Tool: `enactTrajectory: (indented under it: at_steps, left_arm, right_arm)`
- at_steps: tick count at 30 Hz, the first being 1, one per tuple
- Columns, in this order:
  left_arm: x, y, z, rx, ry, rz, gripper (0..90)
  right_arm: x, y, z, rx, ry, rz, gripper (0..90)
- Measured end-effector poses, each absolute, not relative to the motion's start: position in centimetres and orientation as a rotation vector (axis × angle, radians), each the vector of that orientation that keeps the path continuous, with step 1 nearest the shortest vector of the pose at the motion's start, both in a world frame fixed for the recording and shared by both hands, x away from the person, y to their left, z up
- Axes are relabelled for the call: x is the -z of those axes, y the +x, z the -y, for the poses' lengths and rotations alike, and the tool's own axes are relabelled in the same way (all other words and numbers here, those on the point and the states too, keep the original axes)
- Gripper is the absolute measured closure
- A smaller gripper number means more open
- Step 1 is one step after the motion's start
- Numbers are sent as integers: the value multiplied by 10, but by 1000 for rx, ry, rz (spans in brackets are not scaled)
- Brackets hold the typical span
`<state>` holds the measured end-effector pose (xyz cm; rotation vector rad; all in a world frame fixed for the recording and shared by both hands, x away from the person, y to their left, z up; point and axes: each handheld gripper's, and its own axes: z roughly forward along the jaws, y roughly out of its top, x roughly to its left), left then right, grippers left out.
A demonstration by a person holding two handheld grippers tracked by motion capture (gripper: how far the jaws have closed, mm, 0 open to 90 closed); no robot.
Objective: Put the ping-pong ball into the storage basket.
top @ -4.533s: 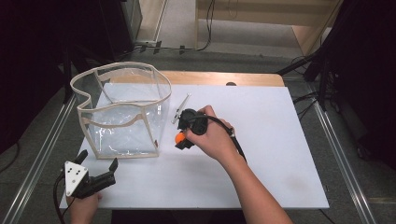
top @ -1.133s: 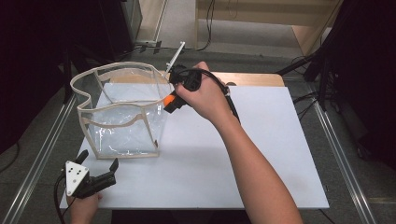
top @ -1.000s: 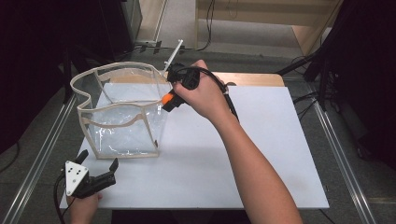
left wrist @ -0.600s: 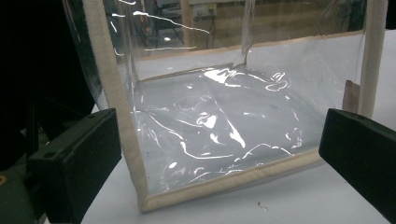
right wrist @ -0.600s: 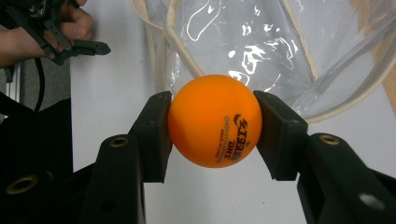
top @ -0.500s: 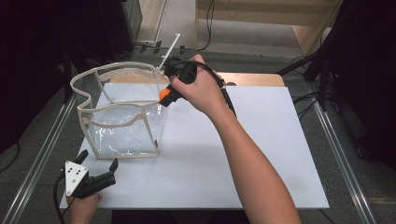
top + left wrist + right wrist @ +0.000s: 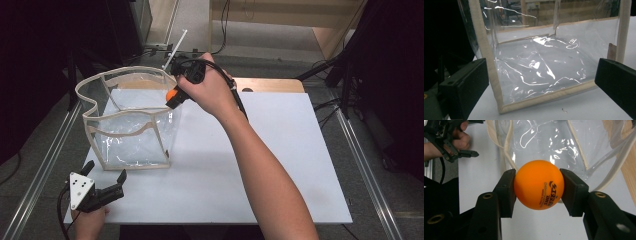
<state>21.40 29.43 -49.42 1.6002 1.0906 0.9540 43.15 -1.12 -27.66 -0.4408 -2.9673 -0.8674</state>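
Right gripper view: orange ball point(image 7: 538, 184) clamped between the right gripper point(image 7: 537, 187) jaws; black print legible on its glossy skin.
High view: ball point(image 7: 171, 93) is a small orange spot above the clear bag's point(image 7: 131, 120) rim, bag standing on the white bench point(image 7: 280, 165).
Left gripper view: left gripper point(image 7: 541, 82) jaws wide apart, facing the bag's point(image 7: 544, 67) crinkled wall.

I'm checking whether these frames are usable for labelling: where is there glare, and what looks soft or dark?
Left gripper view: white glare streaks across the clear bag. Right gripper view: the orange ball is sharp, with glints on the plastic behind it. High view: the surroundings beyond the table are very dark.
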Motion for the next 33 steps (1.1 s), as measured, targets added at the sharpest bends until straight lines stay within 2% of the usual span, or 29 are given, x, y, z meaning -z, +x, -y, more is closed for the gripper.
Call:
enactTrajectory:
  at_steps: [33]
  left_arm:
    - [494,214,-295,-948,1589,-1094,0]
  right_arm:
    - [292,460,2,769,-532,3020,471]
